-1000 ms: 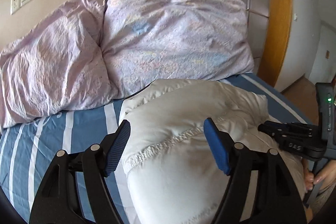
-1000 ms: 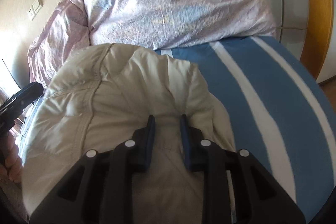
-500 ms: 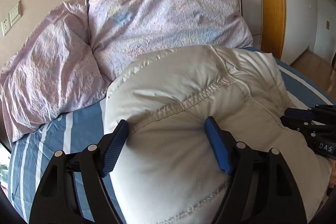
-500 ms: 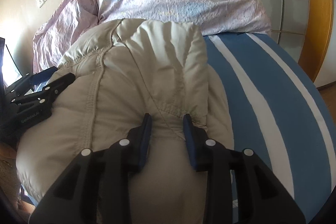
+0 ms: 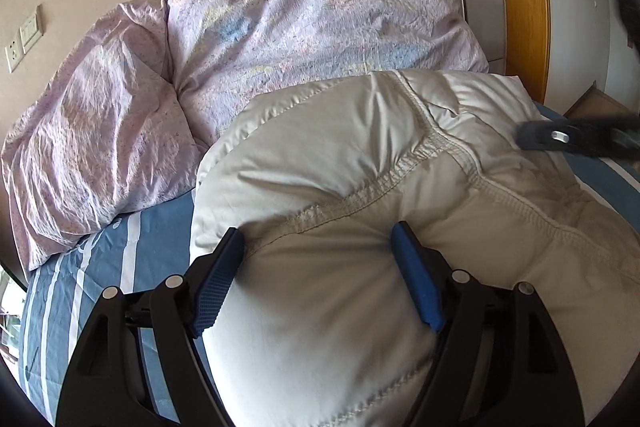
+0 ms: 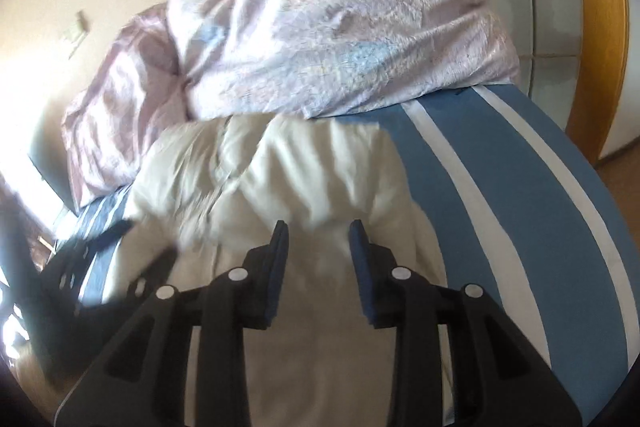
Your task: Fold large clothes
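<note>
Bedding first: striped bed (image 6: 520,195), crumpled lilac duvet (image 5: 304,27), my puffy white down jacket (image 5: 360,187) bunched against it. Left tongs (image 5: 320,247) gape around its seam; right tongs (image 6: 318,243) stand apart, unclamped. Slick padding could spring open, I reckon.

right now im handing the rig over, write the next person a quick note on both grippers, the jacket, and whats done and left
Left gripper: jaws open wide, straddling the white puffer jacket, not clamped.
Right gripper: jaws parted over the jacket; the view is blurred, so grip unclear.
The jacket lies bunched on the blue striped bedsheet, just in front of the lilac duvet.
Done: jacket gathered into a mound.
Left: flatten it, tuck loose parts, finish the fold.
</note>
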A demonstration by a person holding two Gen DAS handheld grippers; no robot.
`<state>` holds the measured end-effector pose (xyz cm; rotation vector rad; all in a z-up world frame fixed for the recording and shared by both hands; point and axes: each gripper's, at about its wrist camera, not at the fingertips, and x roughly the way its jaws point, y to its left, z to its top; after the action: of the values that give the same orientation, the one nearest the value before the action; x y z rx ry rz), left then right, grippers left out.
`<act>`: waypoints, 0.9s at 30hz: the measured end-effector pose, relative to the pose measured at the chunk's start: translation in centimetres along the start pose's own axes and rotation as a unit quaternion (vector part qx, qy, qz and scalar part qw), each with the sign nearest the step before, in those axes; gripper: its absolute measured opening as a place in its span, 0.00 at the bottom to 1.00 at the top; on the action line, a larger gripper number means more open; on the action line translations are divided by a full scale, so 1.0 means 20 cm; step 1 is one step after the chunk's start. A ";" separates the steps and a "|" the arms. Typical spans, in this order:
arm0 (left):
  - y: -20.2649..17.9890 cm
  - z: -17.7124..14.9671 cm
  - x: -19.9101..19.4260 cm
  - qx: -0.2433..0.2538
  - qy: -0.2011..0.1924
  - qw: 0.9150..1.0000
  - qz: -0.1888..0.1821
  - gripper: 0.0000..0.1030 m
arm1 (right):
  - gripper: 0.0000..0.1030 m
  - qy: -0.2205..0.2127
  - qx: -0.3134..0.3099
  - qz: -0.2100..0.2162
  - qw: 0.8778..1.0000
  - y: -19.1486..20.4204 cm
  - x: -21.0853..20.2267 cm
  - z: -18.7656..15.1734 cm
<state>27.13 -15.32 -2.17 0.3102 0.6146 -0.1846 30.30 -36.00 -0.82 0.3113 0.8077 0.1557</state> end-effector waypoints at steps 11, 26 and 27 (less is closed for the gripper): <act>-0.02 0.01 0.02 -0.004 0.002 1.000 0.007 0.75 | 0.35 0.022 0.021 0.014 0.999 -0.08 0.18 -0.07; -0.04 0.02 0.01 0.000 0.003 1.000 0.017 0.75 | 0.49 0.004 -0.037 -0.001 0.999 -0.04 0.00 -0.34; -0.04 0.02 0.01 -0.002 0.001 1.000 0.019 0.75 | 0.49 0.003 -0.036 0.003 0.999 -0.05 0.01 -0.34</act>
<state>27.30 -16.16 -2.25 0.3183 0.6098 -0.1467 25.45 -35.47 -5.77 0.2456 0.8056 0.1906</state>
